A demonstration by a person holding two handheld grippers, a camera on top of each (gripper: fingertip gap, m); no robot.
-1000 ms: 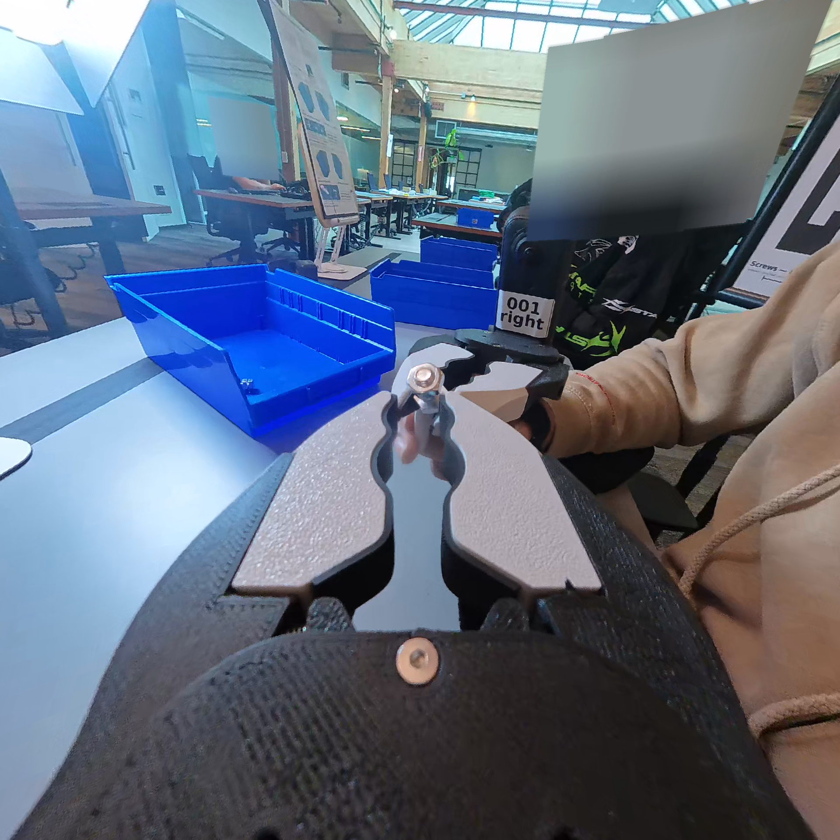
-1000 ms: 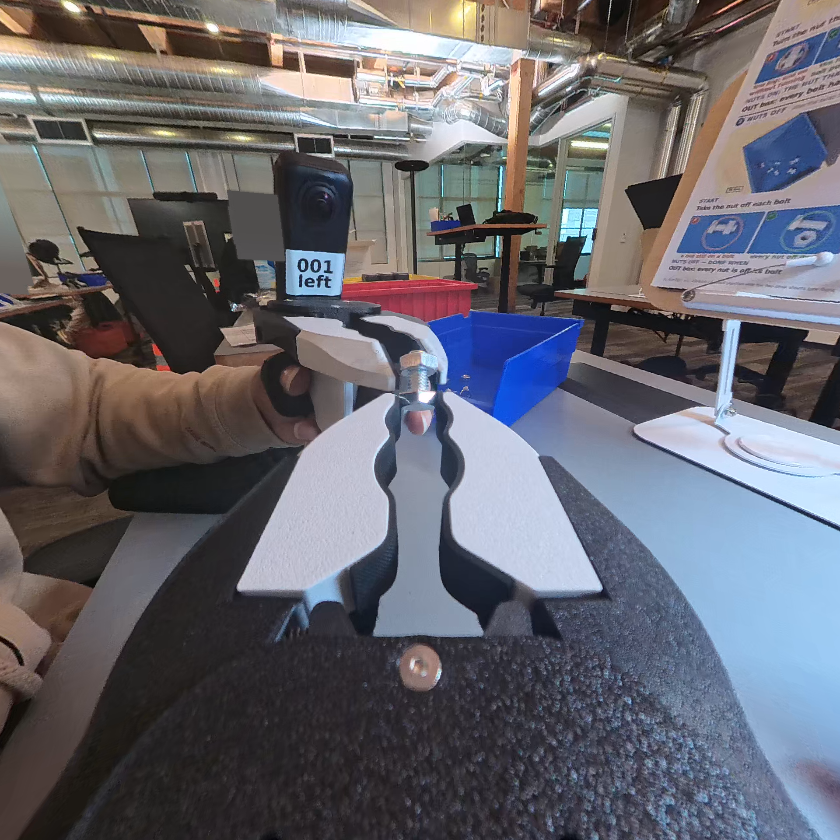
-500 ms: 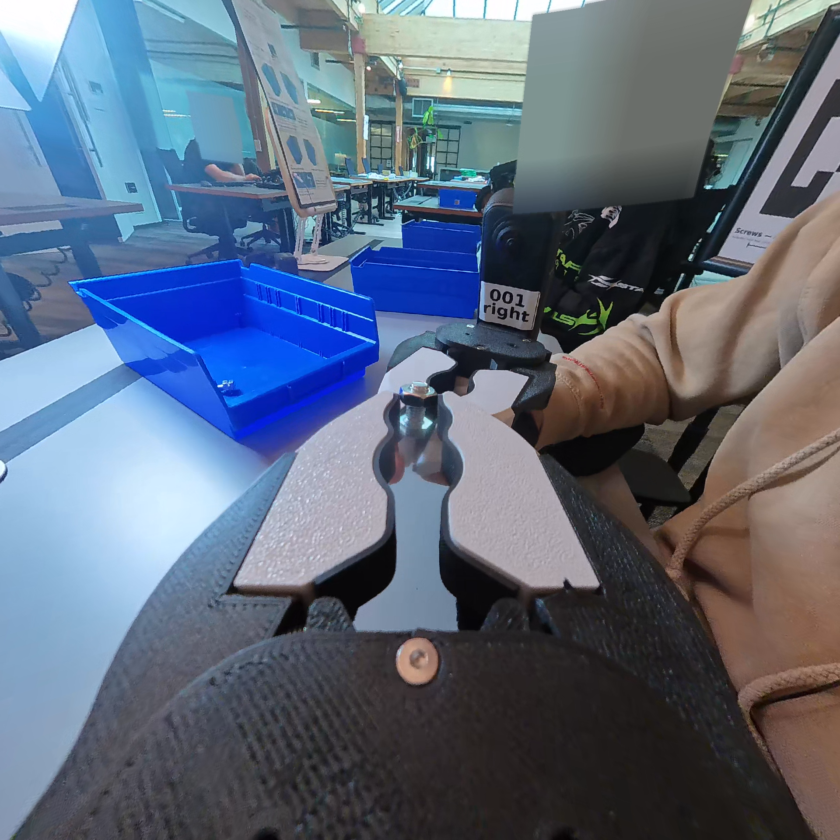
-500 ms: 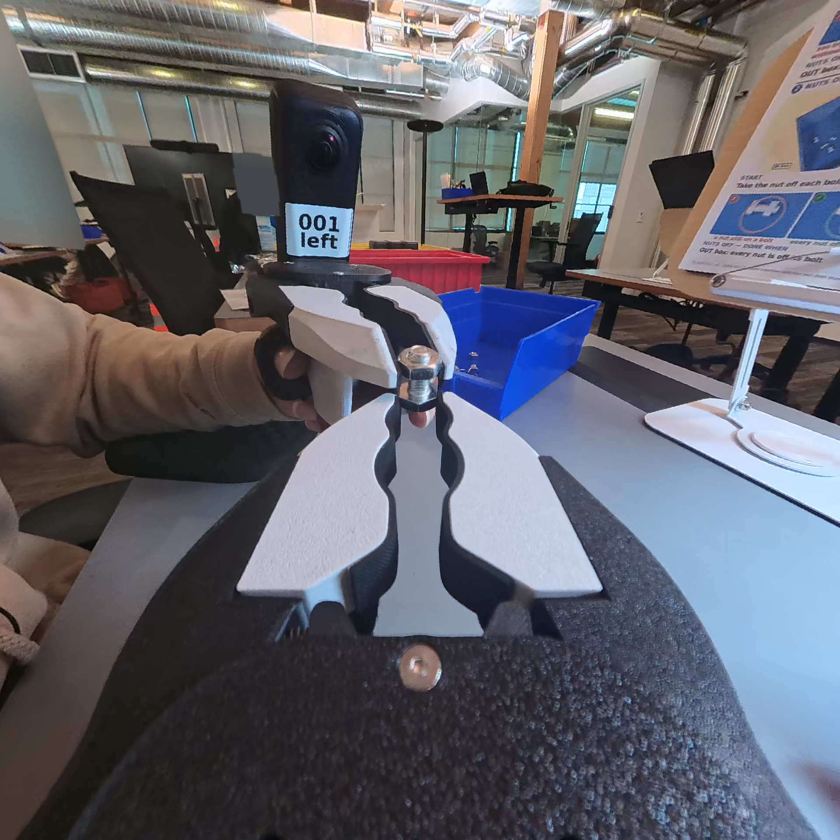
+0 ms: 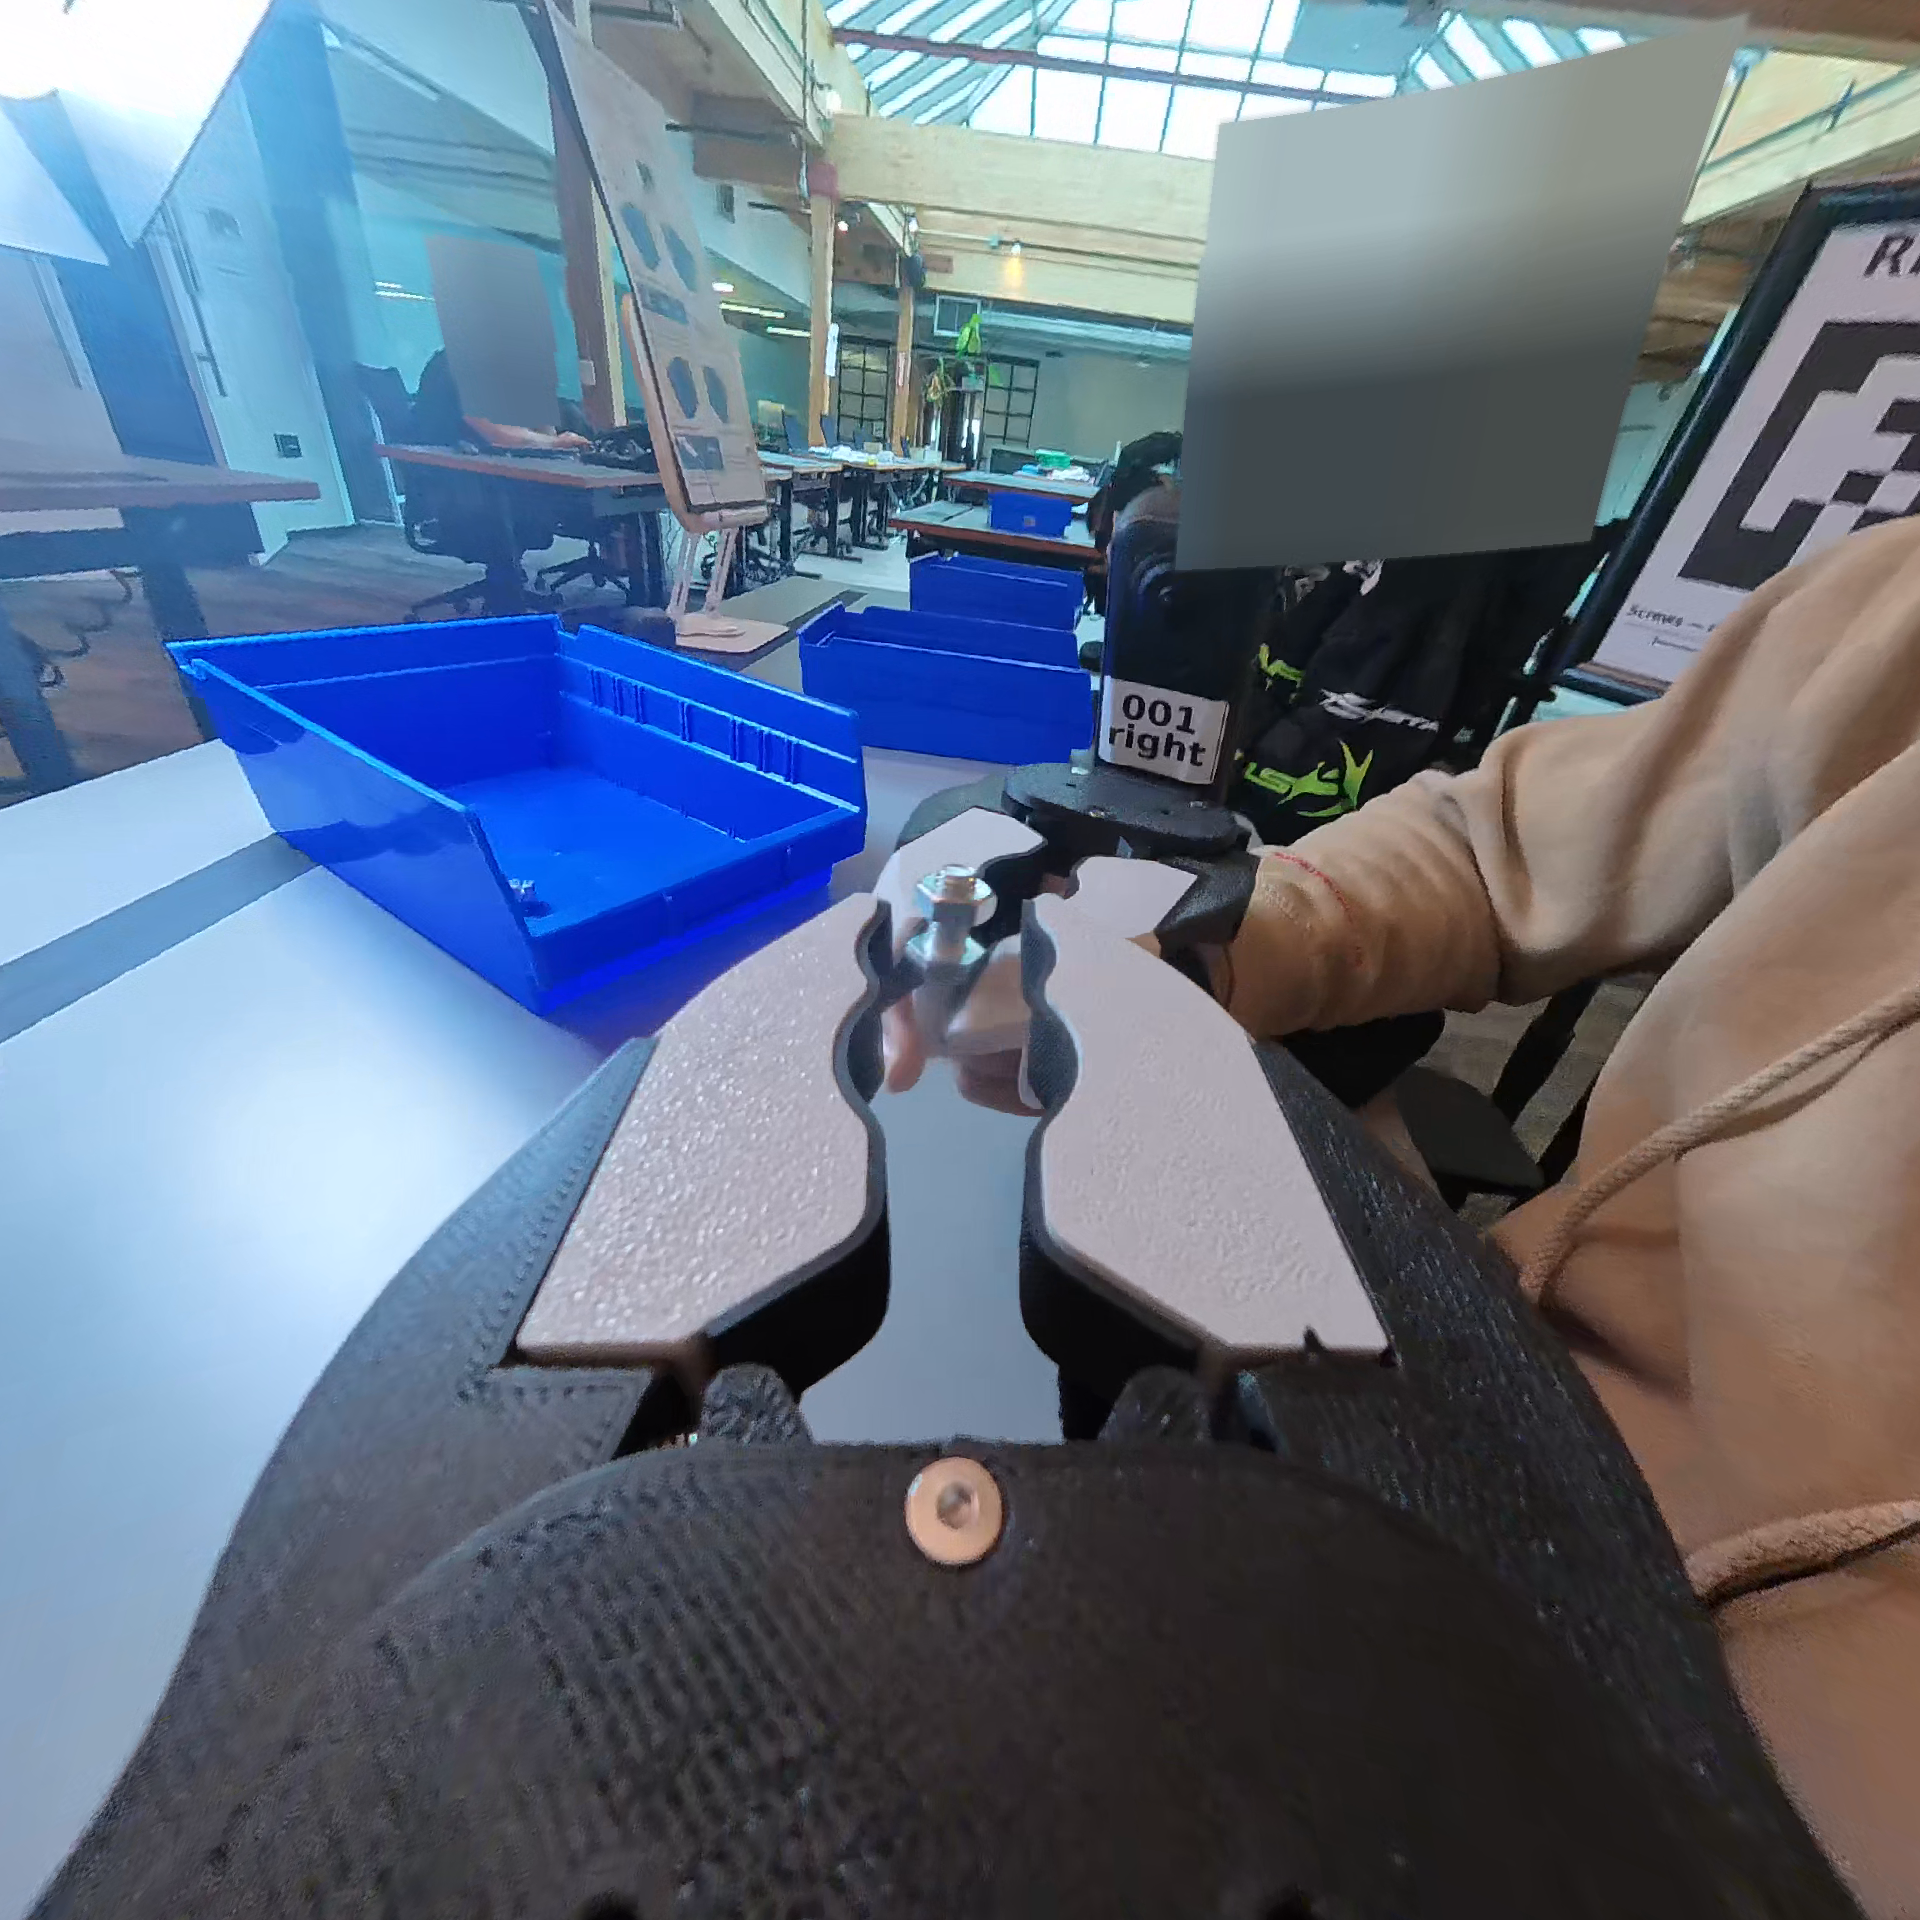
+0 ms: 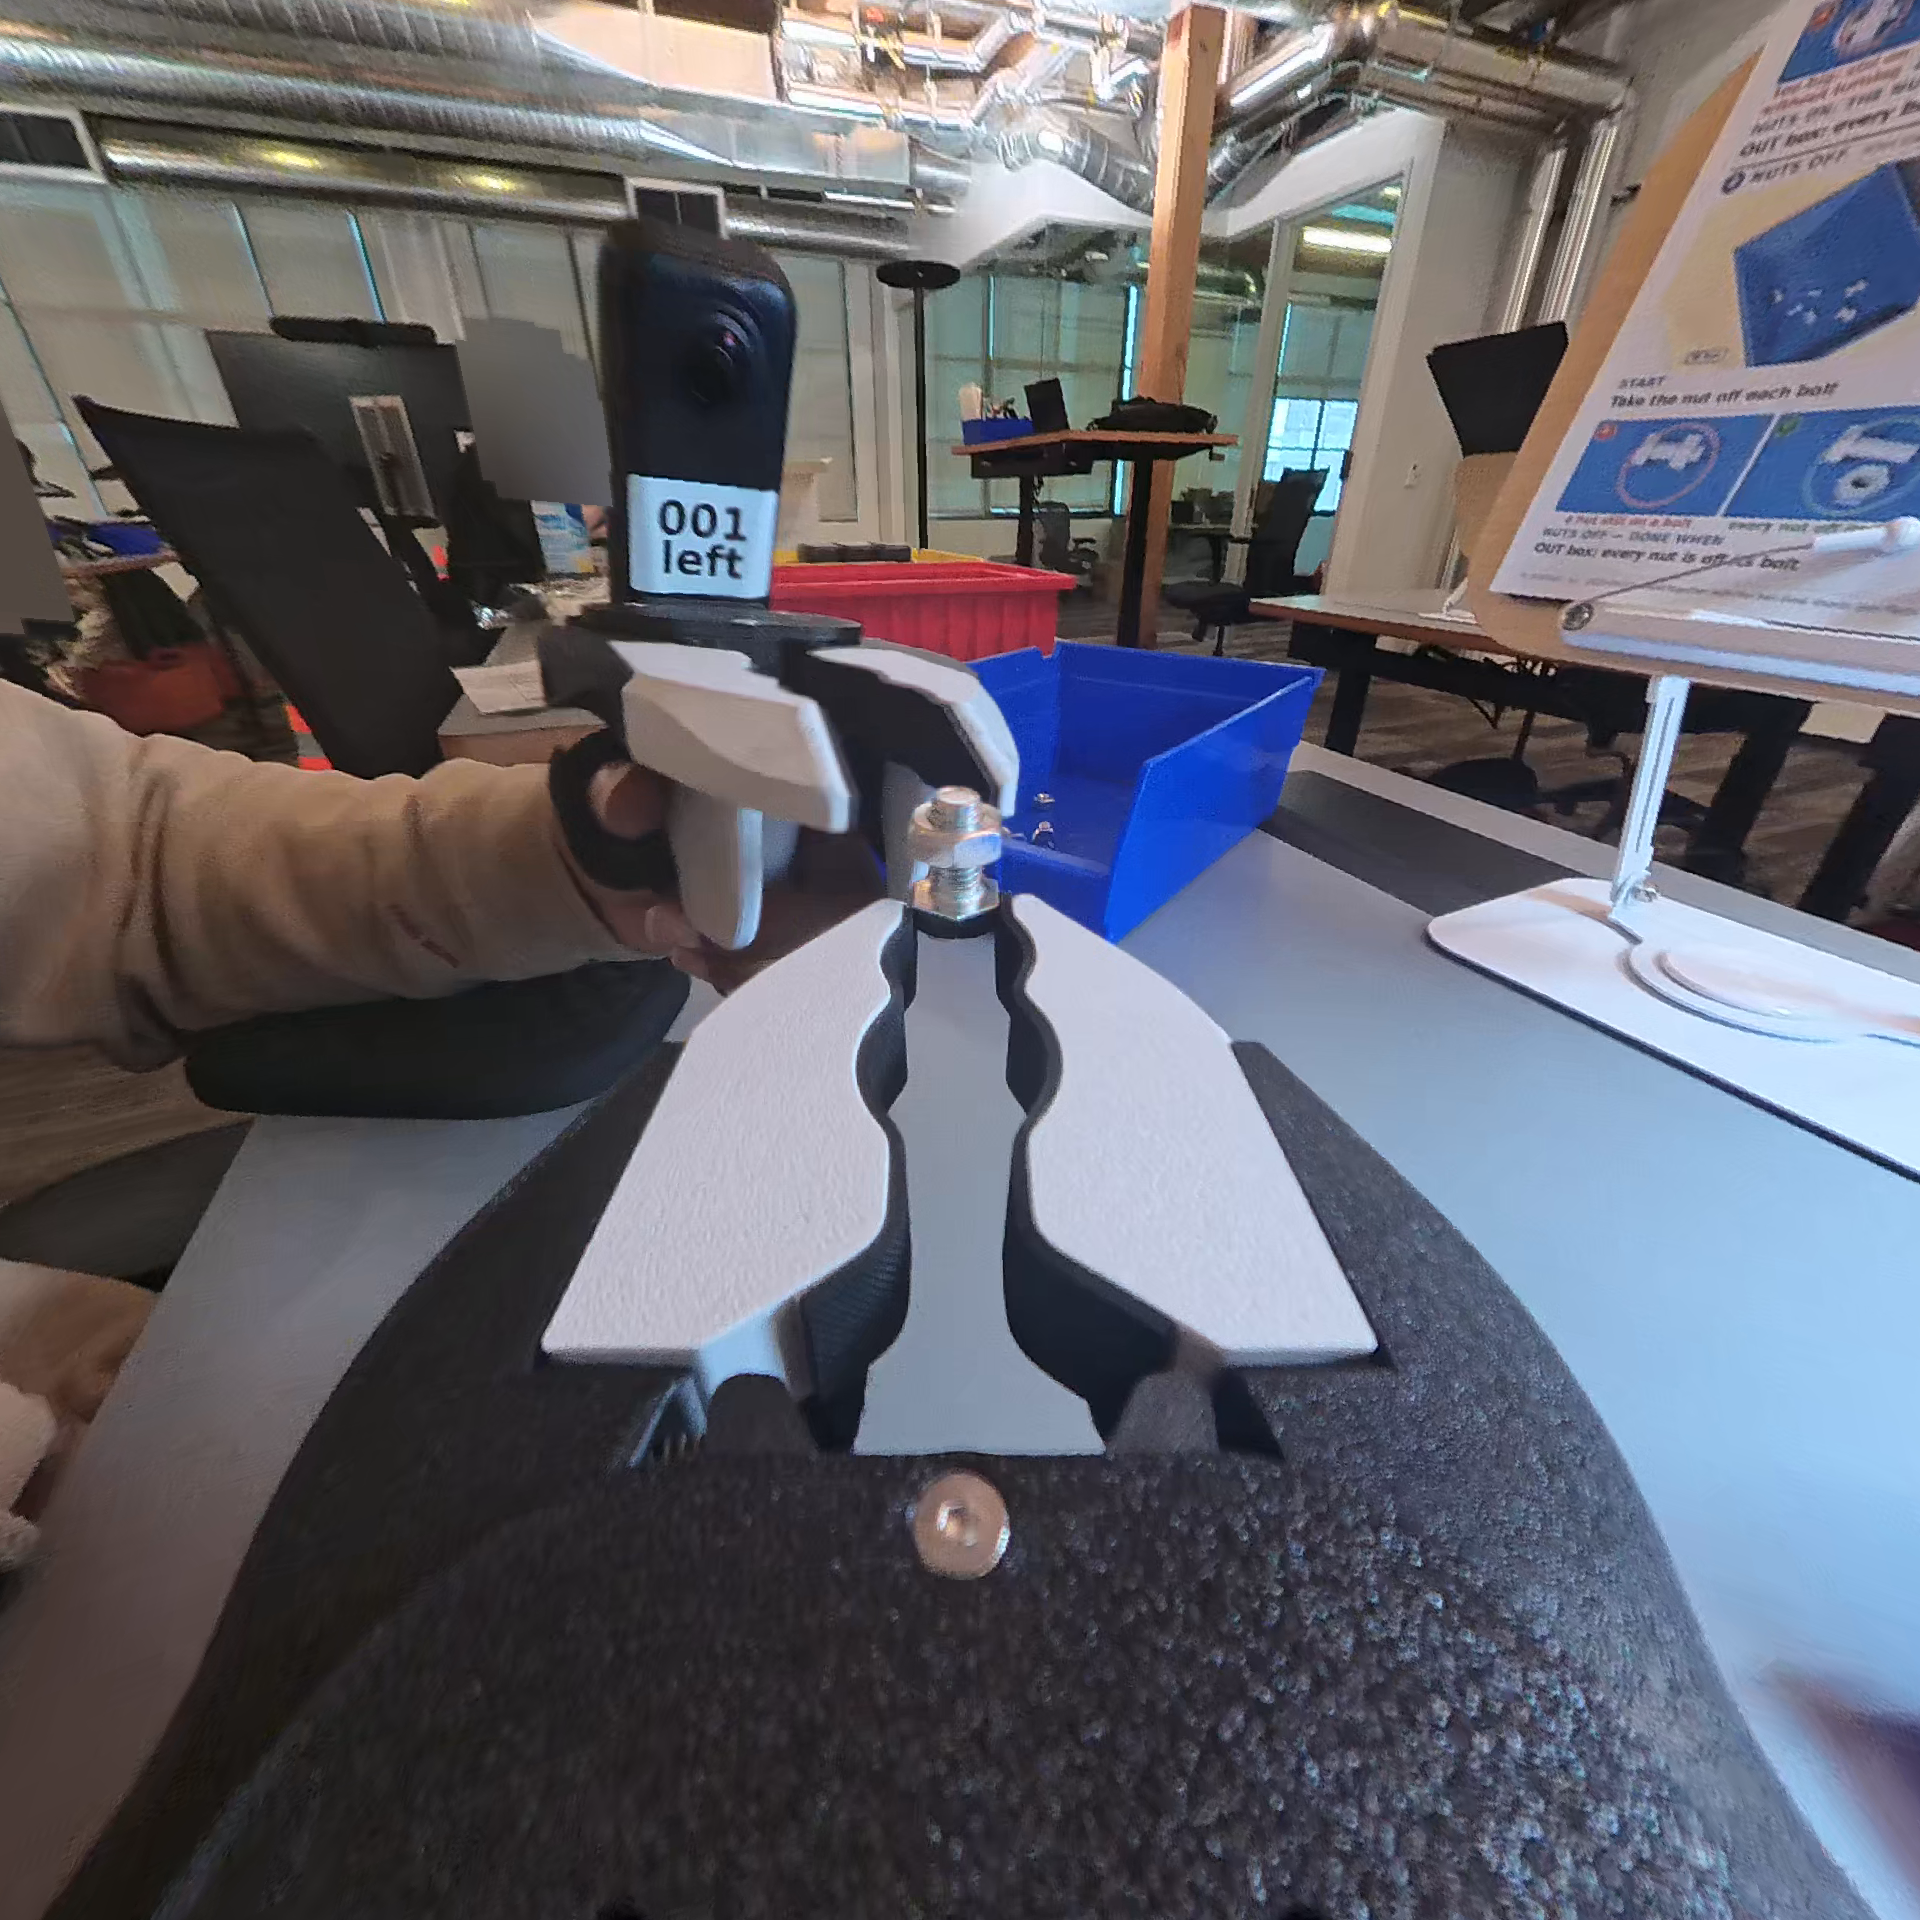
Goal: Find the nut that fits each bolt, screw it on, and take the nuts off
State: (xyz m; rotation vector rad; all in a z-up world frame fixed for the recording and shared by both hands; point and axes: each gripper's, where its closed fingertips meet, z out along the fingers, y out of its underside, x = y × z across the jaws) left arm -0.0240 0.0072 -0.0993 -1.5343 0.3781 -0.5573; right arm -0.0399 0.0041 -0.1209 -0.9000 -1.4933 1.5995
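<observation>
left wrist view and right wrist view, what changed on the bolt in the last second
In the right wrist view, more bare thread of the bolt now shows between the nut and the right gripper, so the nut seems to have wound outward. In the left wrist view, the bolt leans more at the left gripper. Both grippers stay at the bolt, and the blue bin stays put.

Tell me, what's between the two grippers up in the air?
A bolt with a nut on it sits between the left gripper and right gripper, clearest in the right wrist view.
</observation>
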